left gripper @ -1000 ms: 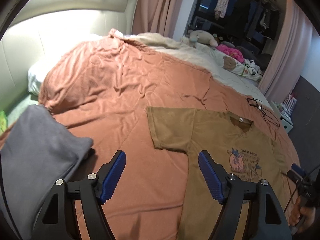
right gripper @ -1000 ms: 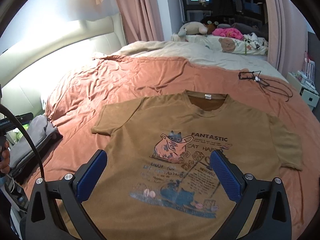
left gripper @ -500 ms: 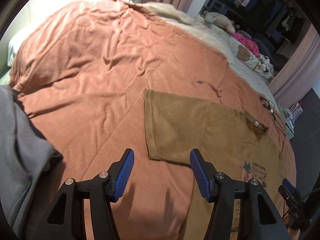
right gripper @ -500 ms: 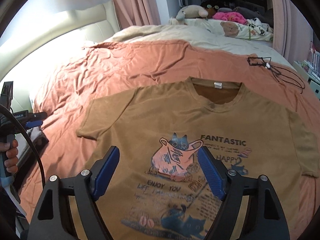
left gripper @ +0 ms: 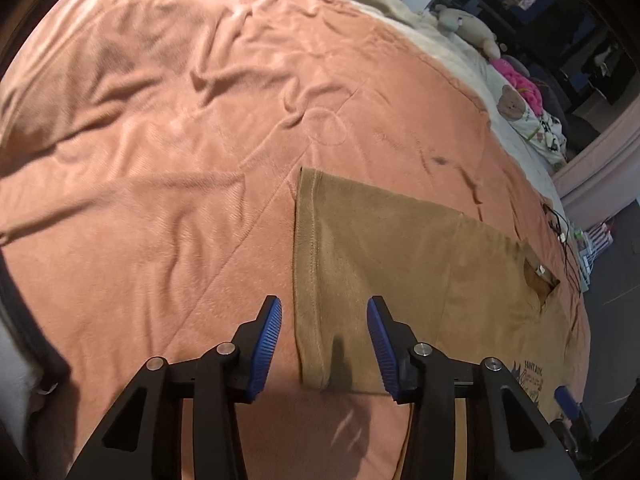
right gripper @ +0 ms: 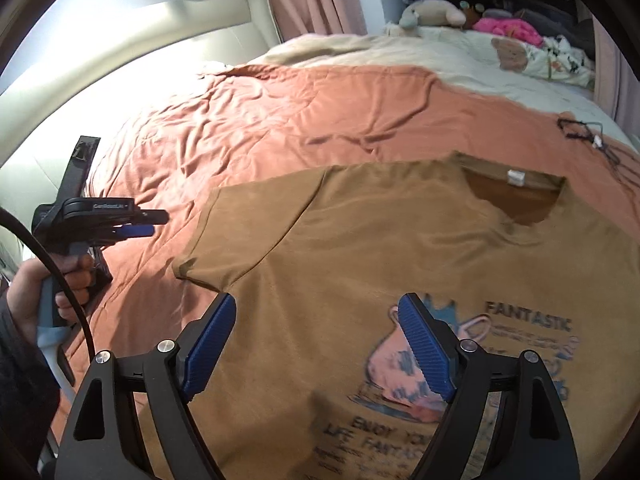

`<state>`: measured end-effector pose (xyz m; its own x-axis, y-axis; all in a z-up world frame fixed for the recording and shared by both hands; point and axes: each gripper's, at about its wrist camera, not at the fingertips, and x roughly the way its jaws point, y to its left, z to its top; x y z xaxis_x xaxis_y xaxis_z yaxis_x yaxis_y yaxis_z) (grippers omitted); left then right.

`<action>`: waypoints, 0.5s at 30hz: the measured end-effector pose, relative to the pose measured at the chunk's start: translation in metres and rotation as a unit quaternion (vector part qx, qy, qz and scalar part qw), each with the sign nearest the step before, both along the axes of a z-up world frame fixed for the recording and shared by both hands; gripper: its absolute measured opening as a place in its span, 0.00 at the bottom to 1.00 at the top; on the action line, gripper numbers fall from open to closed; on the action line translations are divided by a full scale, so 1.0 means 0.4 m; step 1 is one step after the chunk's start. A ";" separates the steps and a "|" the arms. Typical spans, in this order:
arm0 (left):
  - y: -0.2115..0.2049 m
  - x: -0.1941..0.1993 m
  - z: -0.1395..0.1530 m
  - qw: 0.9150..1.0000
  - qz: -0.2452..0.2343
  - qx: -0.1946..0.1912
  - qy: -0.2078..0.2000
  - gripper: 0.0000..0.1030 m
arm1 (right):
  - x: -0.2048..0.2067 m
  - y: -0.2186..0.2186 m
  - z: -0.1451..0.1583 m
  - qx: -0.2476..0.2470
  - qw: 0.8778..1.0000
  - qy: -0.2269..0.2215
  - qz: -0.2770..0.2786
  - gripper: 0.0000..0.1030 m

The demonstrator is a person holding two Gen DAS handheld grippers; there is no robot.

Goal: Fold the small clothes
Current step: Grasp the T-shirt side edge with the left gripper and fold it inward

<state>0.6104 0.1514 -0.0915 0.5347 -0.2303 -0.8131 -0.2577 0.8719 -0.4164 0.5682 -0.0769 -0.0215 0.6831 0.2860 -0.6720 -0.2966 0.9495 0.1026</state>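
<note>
A brown T-shirt [right gripper: 400, 248] with a cat print and the word FANTASTIC lies flat, front up, on the salmon bedspread [right gripper: 280, 120]. My left gripper [left gripper: 324, 312] is open, low over the hem edge of the shirt's sleeve [left gripper: 360, 260], with the sleeve hem between its blue pads. My right gripper [right gripper: 316, 312] is open and empty, just above the shirt's chest near the sleeve seam. The left gripper [right gripper: 136, 224] also shows in the right wrist view, held in a hand beside the sleeve.
A cream blanket [right gripper: 400, 52] with stuffed toys [right gripper: 432, 12] lies at the far end of the bed. A black cable [right gripper: 588, 136] lies on the bedspread beyond the collar. The padded headboard [right gripper: 120, 52] stands along the left.
Both grippers have moved forward and down toward the shirt and their jaws have narrowed. The left one has come over the sleeve hem; the grey folded cloth has left its view.
</note>
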 end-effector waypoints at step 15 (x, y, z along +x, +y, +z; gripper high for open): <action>0.008 0.032 -0.127 0.997 0.017 -0.062 0.041 0.37 | 0.135 0.047 -0.112 0.034 0.998 0.057 -0.012 0.34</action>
